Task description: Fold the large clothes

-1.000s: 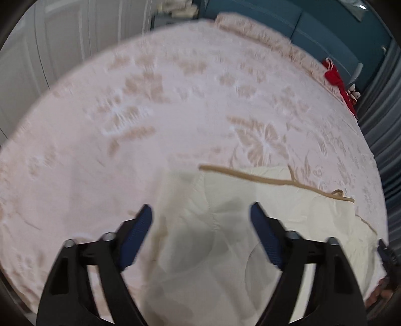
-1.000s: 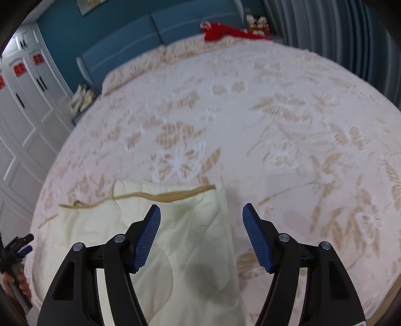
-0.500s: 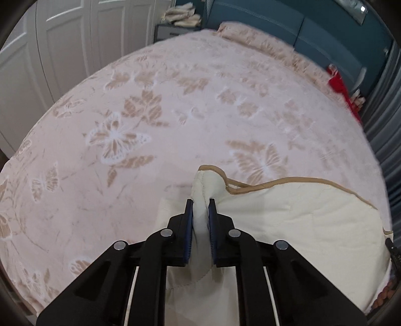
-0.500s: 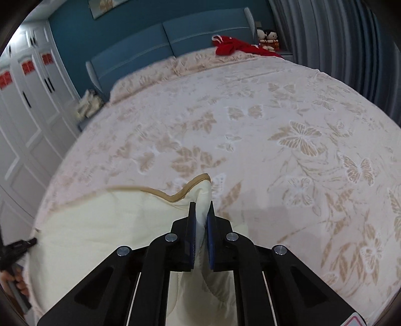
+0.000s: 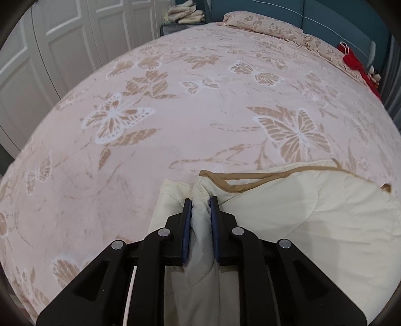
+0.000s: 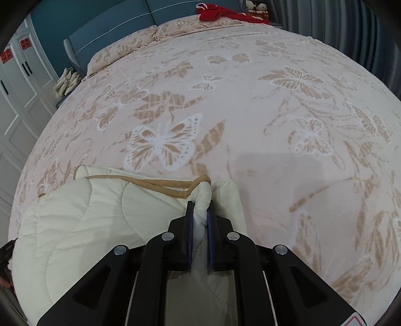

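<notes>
Two corners pinched, quilt ready to fold.
Left wrist view: the left gripper [image 5: 200, 200] clamps the cream quilt [image 5: 300, 220] at its tan-trimmed corner, low on the butterfly bedspread [image 5: 175, 125]. Right wrist view: the right gripper [image 6: 200, 204] is closed on the opposite corner of the quilt [image 6: 87, 213], presumably so the edge lifts evenly.

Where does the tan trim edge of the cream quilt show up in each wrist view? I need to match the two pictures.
Left wrist: the tan trim runs from just above the left gripper toward the right edge, lower middle.
Right wrist: the tan trim runs from just above the right gripper out to the left, lower middle.
Shared landmark: the red garment by the blue headboard.
</notes>
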The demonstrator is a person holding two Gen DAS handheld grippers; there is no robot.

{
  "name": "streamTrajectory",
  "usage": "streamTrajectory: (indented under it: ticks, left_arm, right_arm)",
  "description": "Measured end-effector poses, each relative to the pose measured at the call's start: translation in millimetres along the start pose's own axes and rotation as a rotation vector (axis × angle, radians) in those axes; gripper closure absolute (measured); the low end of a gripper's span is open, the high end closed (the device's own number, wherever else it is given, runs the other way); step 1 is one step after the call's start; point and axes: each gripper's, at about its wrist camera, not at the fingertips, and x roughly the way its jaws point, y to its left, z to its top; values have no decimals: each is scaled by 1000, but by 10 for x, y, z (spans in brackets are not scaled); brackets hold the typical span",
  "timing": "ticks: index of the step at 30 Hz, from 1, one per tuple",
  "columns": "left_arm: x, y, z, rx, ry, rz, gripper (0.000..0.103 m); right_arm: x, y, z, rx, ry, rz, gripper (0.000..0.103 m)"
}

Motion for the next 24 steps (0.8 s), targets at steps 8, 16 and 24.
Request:
streamTrajectory:
  ticks: [8, 16, 24]
  left_arm:
    - [-21, -11, -17, -1, -31, 46, 71]
    - [-886, 383, 247, -100, -128, 109, 44]
    - [-946, -1045, 316, 126, -70, -139, 54]
  right_arm:
    - [-25, -92, 25, 40, -20, 36, 93]
    - [-1033, -232, 218, 145, -204, -62, 65]
    - [-818, 1386, 54, -181, -44, 239, 98]
